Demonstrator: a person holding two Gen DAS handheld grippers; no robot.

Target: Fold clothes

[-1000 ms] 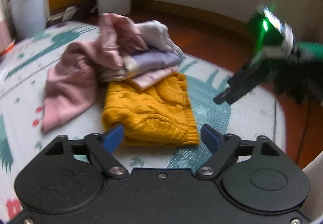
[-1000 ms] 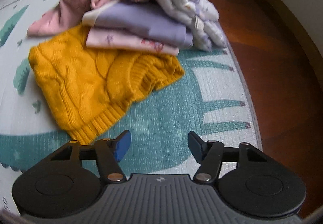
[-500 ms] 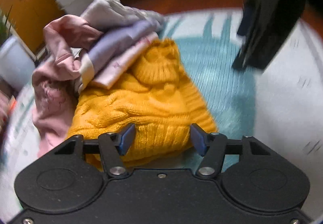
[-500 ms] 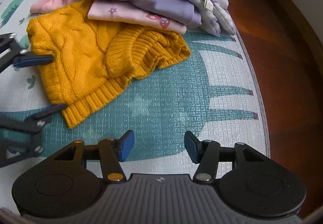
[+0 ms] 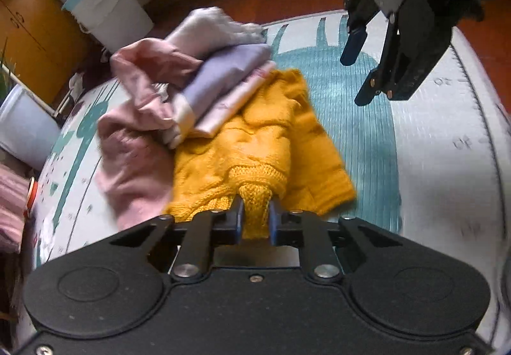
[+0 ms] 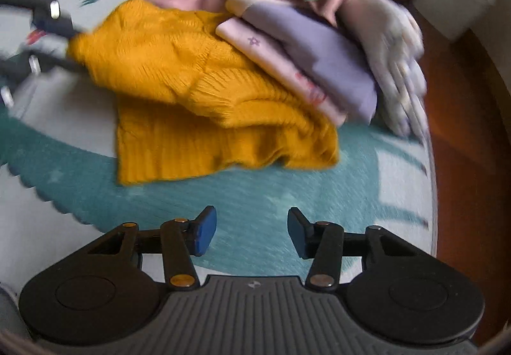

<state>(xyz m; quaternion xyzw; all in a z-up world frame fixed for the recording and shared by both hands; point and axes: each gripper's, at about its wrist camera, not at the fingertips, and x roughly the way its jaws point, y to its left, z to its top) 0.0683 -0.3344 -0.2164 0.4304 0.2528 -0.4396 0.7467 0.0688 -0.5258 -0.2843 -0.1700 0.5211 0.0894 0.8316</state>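
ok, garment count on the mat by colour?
Yellow knit sweater: 1
Pink garment: 1
Purple folded piece: 1
Pale pink folded piece: 1
White-lilac bundle: 1
Total: 5

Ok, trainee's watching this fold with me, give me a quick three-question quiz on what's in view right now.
1. True or false: the left gripper is shut on the yellow sweater.
2. The right gripper is: A) open over the play mat, B) clamped on the purple garment, C) out of view.
3. Fill in: folded clothes lie partly on top of the ____ sweater.

Key: 1 true; 2 A; 3 yellow.
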